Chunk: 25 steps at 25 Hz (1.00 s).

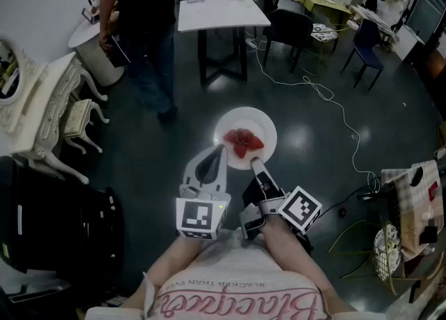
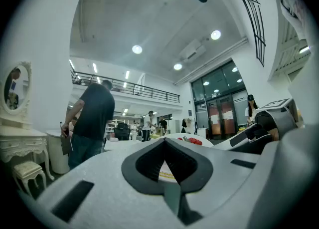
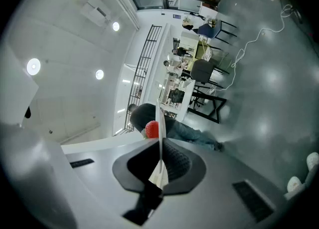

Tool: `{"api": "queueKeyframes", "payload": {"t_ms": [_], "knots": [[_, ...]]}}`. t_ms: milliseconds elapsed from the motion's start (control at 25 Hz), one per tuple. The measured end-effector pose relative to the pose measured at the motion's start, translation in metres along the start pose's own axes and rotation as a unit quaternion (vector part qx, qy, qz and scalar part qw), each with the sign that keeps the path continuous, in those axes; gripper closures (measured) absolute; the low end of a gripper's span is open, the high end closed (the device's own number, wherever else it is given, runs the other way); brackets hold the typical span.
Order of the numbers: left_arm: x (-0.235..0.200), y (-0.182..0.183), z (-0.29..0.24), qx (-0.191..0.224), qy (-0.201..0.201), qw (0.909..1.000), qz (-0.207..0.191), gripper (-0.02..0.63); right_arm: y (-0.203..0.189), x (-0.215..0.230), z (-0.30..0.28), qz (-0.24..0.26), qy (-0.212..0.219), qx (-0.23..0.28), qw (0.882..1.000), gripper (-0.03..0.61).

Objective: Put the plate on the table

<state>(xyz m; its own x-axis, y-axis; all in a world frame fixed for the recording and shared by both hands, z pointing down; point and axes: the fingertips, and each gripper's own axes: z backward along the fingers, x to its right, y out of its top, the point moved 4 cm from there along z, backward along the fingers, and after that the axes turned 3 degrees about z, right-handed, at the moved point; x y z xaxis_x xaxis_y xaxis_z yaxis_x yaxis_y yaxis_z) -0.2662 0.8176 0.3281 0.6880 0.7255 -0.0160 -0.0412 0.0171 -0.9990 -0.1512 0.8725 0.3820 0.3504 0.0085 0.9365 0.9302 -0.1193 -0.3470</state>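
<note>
Your right tongs [image 1: 254,162] are clenching the near rim of the plate [image 1: 262,126], rolled onto their side so that in the right gripper view the rim is running edge-on through the closed pads. Your left tongs [image 1: 223,149] are lying flat and level with their tips pressed together, grasping nothing. They are pointing at the plate's near left edge, and whether they are touching it I cannot tell. In the left gripper view a pale strip with a yellow line is showing through the slit behind those tips, and I cannot tell what it is. The plate is sitting level in the air, carrying red food [image 1: 242,141] near its middle, and it is hanging over the dark floor [image 1: 313,137] just ahead of you. The two marker cubes [image 1: 202,217] are riding close side by side above your forearms. The white table [image 1: 219,12] is standing well ahead of the plate. A person [image 1: 143,33] is standing near its left side, and a black chair [image 1: 289,29] is standing to its right. A white cable [image 1: 327,95] is trailing across the floor beyond the plate. A white dressing table [image 1: 42,102] is standing off to your left.
</note>
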Motion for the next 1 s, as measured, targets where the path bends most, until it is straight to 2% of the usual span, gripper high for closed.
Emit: {"api": "queueKeyframes", "payload": {"t_ms": [240, 440, 560, 720, 920, 1000], "knots": [[0.006, 0.001, -0.006, 0.006, -0.003, 0.9999, -0.010, 0.611, 0.005, 0.003, 0.000, 0.008, 0.002, -0.004, 1.000, 0.568], [0.003, -0.002, -0.001, 0.000, 0.014, 0.9999, -0.004, 0.611, 0.003, 0.008, -0.004, 0.005, -0.001, -0.013, 1.000, 0.568], [0.007, -0.003, 0.000, -0.006, 0.018, 0.9997, -0.017, 0.611, 0.007, 0.007, -0.004, 0.004, 0.003, -0.024, 1.000, 0.568], [0.009, -0.004, -0.005, -0.011, 0.026, 0.9995, -0.016, 0.611, 0.011, 0.013, -0.001, 0.009, -0.015, -0.034, 0.999, 0.568], [0.008, -0.023, -0.014, -0.011, 0.028, 0.9994, -0.017, 0.611, 0.013, 0.028, -0.011, 0.017, 0.009, -0.030, 0.999, 0.568], [0.011, -0.025, -0.035, -0.012, 0.027, 0.9994, -0.020, 0.611, 0.029, 0.035, -0.020, 0.014, 0.010, -0.029, 0.999, 0.568]]}}
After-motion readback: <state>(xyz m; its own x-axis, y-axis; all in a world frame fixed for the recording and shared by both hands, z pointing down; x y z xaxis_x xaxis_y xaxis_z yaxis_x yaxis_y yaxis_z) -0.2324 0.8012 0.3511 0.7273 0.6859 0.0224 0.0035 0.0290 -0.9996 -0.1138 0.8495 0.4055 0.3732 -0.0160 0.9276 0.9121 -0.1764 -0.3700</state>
